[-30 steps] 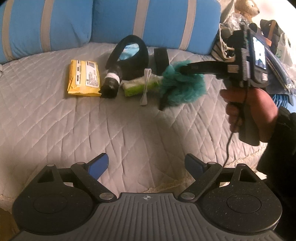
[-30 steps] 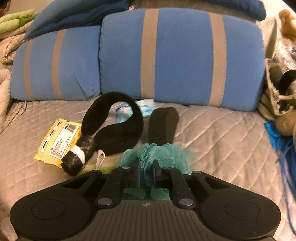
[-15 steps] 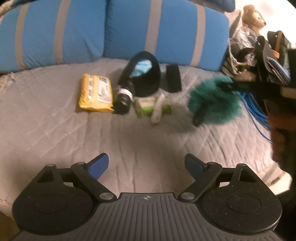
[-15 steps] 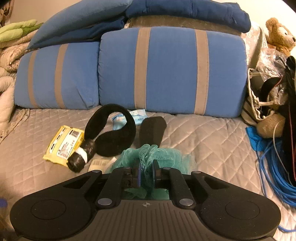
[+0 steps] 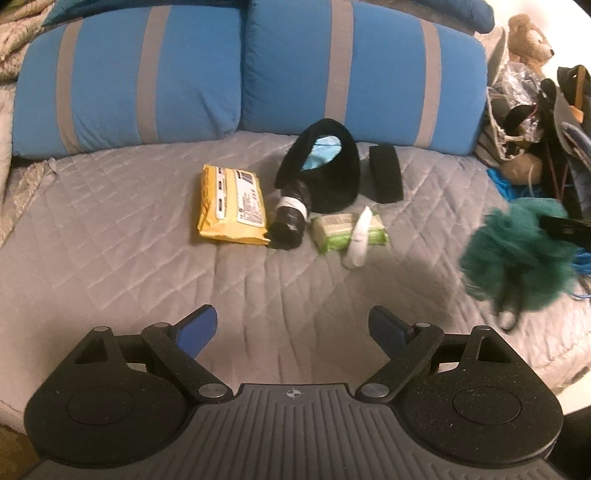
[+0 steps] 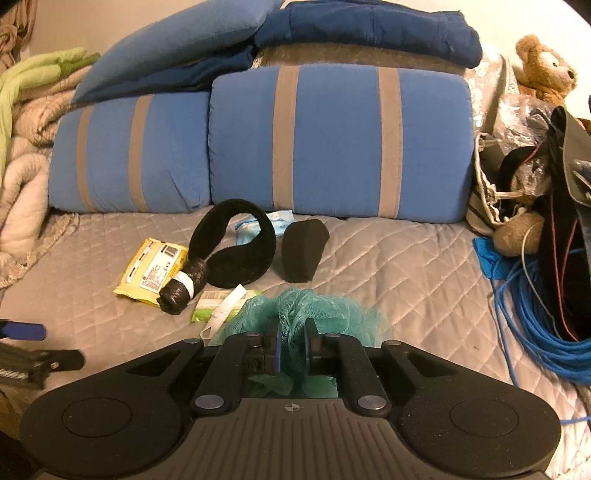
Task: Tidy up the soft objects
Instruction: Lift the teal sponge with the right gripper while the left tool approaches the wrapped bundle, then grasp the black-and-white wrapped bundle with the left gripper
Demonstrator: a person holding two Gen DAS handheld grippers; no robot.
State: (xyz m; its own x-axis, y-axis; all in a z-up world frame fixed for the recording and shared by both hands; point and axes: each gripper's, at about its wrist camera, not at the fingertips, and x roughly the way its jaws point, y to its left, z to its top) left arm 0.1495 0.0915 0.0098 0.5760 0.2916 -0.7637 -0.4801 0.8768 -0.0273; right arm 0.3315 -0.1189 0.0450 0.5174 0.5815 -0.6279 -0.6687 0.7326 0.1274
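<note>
My right gripper (image 6: 291, 345) is shut on a teal mesh bath pouf (image 6: 314, 310), which hangs in the air above the grey quilted bed. In the left wrist view the teal pouf (image 5: 517, 254) is blurred at the right edge. My left gripper (image 5: 291, 326) stands open over bare quilt, nothing between its blue pads. On the quilt lie a yellow wipes pack (image 5: 231, 205), a black rolled bundle with white tape (image 5: 291, 218), a black earmuff band (image 5: 328, 173), a black sponge block (image 5: 386, 173), a green wipes pack (image 5: 345, 230) and a white strap (image 5: 358, 240).
Two blue striped cushions (image 6: 332, 144) back the bed, with dark blue pillows (image 6: 369, 26) stacked above. Bags, a teddy bear (image 6: 546, 70) and a coil of blue cable (image 6: 535, 321) crowd the right side. Blankets (image 6: 26, 147) pile at the left.
The right gripper has carried the teal pouf to the right and upward, away from the row of items. The left view has tilted up a little; its jaws stay wide.
</note>
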